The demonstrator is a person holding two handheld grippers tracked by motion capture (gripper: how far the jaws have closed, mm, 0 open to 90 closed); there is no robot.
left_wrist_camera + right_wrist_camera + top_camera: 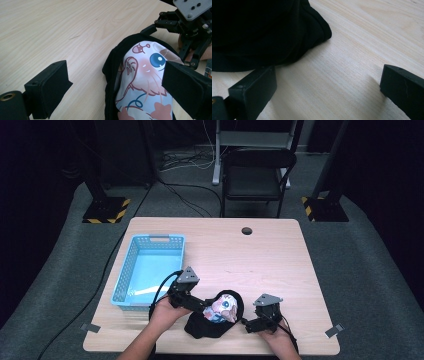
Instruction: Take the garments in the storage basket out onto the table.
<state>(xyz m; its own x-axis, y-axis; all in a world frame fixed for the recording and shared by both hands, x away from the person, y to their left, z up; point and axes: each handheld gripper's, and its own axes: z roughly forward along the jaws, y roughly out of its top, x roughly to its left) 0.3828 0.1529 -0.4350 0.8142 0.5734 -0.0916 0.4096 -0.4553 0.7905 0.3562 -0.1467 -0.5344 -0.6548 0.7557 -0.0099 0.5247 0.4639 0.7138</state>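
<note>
Folding, or bundling, of a black garment [212, 322] with a cartoon print [223, 307], near the front edge of the table [280, 255], right of the blue basket [131, 265] and well apart from its rim. Appears to be the middle of the work: cloth already gathered into a small heap, print side up, not yet lifted, not yet in the basket. Left gripper [209, 306] at the left side of the heap, jaws wide apart; in the left gripper view one jaw over bare wood, the other over the printed part [142, 82], nothing pinched between. Cannot tell if that jaw touches the print or only hangs above it. Right gripper [248, 325] just beside the right edge of the heap, low over the table, also wide open and holding nothing; in the right gripper view the black fold [287, 37] lies in front of the left jaw, wood between the jaws. Probably a pause between two grips, both tools free of the cloth. Next move, as a guess: to bring one or both grippers onto the heap and close on a thick fold, then to fold once more or carry all to the basket. Calls for a bite deep enough to take several layers together, since a thin hold can let the bundle open again. Calls also for care with the loose edge at the right, which can trail on the wood during a lift.
</note>
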